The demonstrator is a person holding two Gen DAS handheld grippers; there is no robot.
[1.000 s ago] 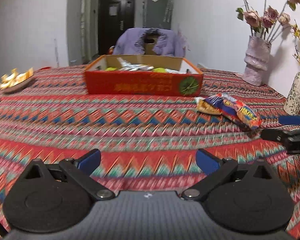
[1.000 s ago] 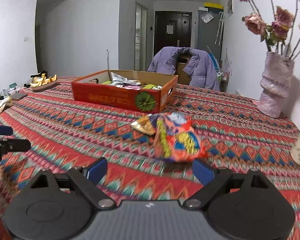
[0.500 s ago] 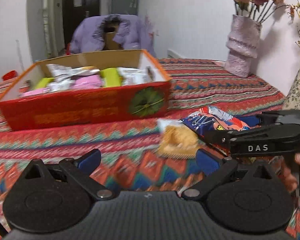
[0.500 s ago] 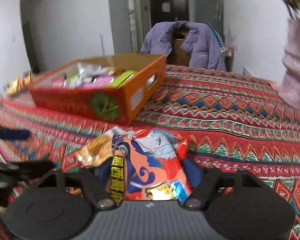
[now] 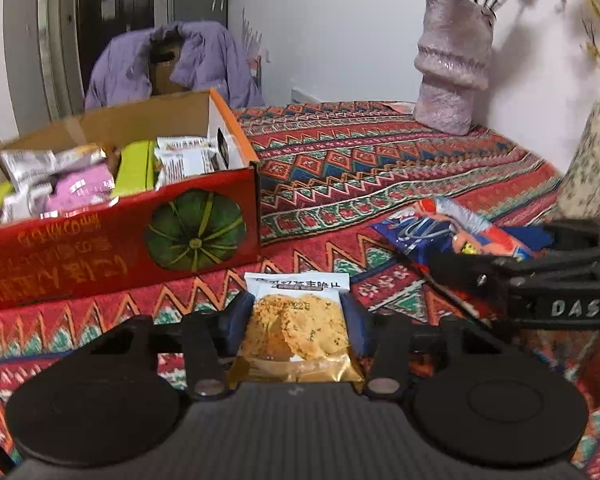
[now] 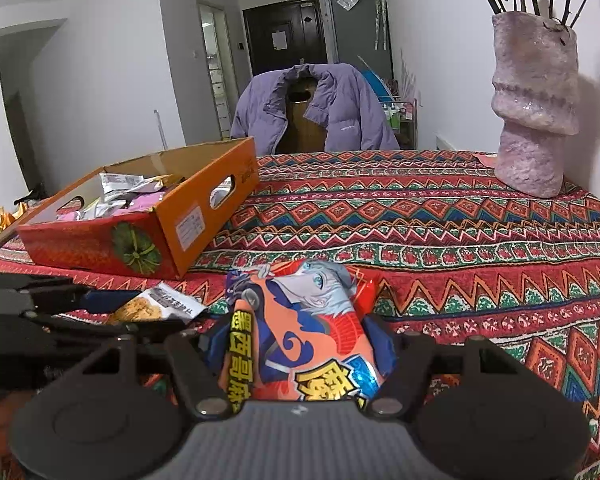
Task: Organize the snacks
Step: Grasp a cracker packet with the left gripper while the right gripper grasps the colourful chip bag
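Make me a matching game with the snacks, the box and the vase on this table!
Things:
1. cracker packet
2. cartoon snack bag
3. orange box
4. pink vase

Places:
A. holds many small packets
B. between the left gripper's fingers
C. by the wall, with flower stems in it
D. between the right gripper's fingers

Pairs: 1-B, 2-D, 3-A, 4-C

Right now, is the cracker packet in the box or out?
Out: the cracker packet lies on the tablecloth before the red box.
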